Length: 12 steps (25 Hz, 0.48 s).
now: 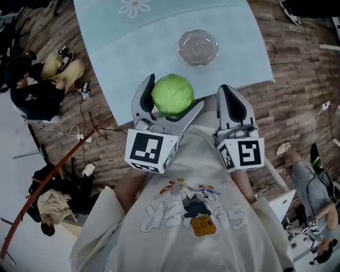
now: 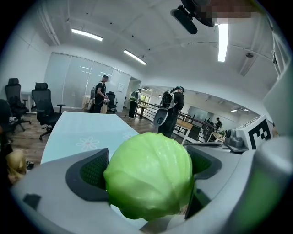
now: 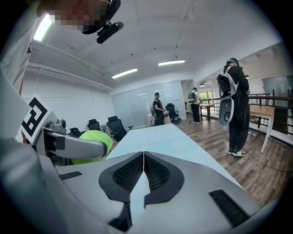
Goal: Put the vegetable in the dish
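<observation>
A round green cabbage (image 1: 172,94) sits between the jaws of my left gripper (image 1: 170,101), which is shut on it and holds it in the air near the table's front edge. In the left gripper view the cabbage (image 2: 149,176) fills the gap between both dark pads. A clear glass dish (image 1: 197,47) stands empty on the pale blue table (image 1: 127,48), farther out and to the right of the cabbage. My right gripper (image 1: 234,103) hangs beside the left one, shut with nothing in it; its pads (image 3: 155,173) meet. The cabbage (image 3: 91,144) shows at the left of the right gripper view.
The table has a white flower print (image 1: 135,6) at its far side. Wooden floor (image 1: 297,64) surrounds it. Several people stand in the room, one with a backpack (image 3: 234,105) at the right. Office chairs (image 2: 43,107) stand at the left.
</observation>
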Each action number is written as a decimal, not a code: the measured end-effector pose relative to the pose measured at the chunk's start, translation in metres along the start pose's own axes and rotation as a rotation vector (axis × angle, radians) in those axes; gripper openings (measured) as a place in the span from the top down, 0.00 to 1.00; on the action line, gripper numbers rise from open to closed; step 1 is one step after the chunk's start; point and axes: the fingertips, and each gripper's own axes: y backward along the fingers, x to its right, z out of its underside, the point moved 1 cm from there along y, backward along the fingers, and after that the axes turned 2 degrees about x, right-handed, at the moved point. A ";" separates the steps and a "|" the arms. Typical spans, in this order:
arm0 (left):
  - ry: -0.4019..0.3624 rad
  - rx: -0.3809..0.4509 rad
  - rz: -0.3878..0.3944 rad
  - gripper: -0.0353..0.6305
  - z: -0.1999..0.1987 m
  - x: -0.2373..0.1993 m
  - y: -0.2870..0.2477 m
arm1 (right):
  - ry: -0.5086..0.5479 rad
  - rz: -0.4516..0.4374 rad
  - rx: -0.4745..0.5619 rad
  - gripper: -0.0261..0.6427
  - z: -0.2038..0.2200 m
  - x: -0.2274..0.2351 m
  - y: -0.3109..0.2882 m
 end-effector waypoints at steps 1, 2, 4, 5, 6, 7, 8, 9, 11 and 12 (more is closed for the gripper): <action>0.001 -0.003 -0.003 0.14 0.000 0.000 -0.003 | -0.001 -0.005 -0.004 0.93 0.000 0.001 -0.002; 0.003 -0.007 -0.006 0.14 0.000 -0.001 -0.005 | -0.002 -0.011 -0.010 0.93 0.001 0.002 -0.003; 0.007 -0.016 -0.013 0.14 0.001 -0.002 -0.012 | -0.004 -0.021 -0.022 0.93 0.003 0.006 -0.008; 0.008 -0.021 -0.017 0.14 0.002 -0.003 -0.016 | -0.005 -0.026 -0.028 0.93 0.005 0.008 -0.011; 0.010 -0.025 -0.023 0.14 0.003 -0.004 -0.021 | -0.006 -0.030 -0.034 0.93 0.006 0.012 -0.014; 0.014 -0.029 -0.028 0.14 0.005 -0.005 -0.026 | -0.008 -0.034 -0.040 0.93 0.008 0.015 -0.018; 0.019 -0.035 -0.030 0.14 0.006 -0.007 -0.032 | -0.010 -0.038 -0.047 0.93 0.010 0.019 -0.022; 0.024 -0.041 -0.032 0.14 0.008 -0.009 -0.037 | -0.011 -0.042 -0.053 0.93 0.011 0.022 -0.027; 0.035 -0.052 -0.038 0.14 0.012 -0.012 -0.047 | -0.011 -0.051 -0.066 0.93 0.014 0.028 -0.036; 0.038 -0.058 -0.042 0.14 0.014 -0.014 -0.051 | -0.011 -0.057 -0.074 0.93 0.016 0.030 -0.040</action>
